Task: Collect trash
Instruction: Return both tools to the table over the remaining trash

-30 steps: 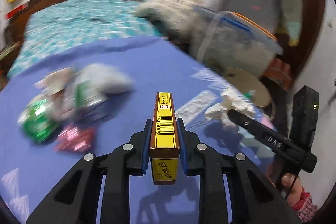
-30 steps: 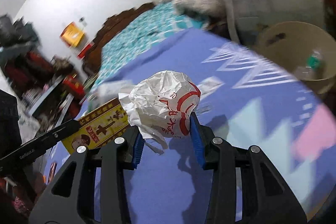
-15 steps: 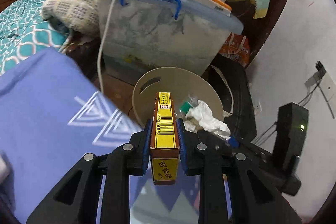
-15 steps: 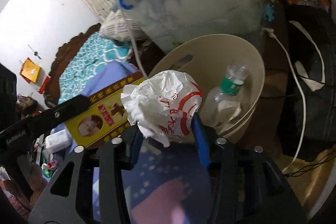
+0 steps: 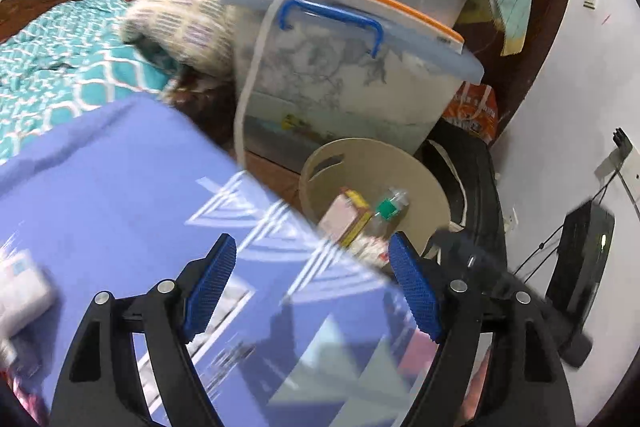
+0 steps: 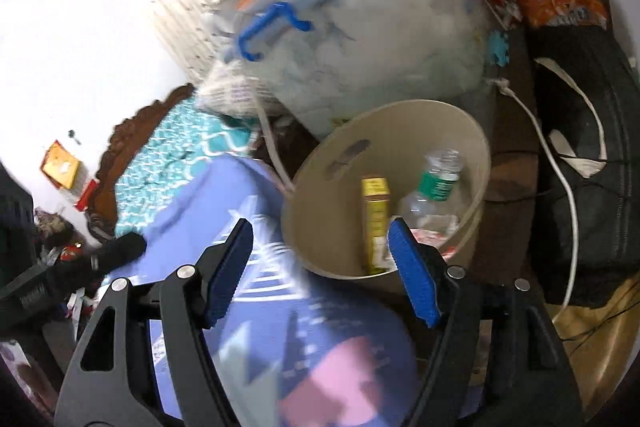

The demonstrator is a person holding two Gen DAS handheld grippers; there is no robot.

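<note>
Item: yellow box (image 6: 375, 223), in your beige bin (image 6: 474, 131), standing on end, long axis near upright, leaning by the plastic bottle (image 6: 434, 183) (crumpled wrapper below, mostly hidden). Your left gripper (image 5: 318, 289) and right gripper (image 6: 320, 267): jaws just opened wide, nothing between them.

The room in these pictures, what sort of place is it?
Most likely a lived-in bedroom: a bed with a teal patterned cover, a lidded plastic storage bin, and a beige wastebasket holding trash.
</note>
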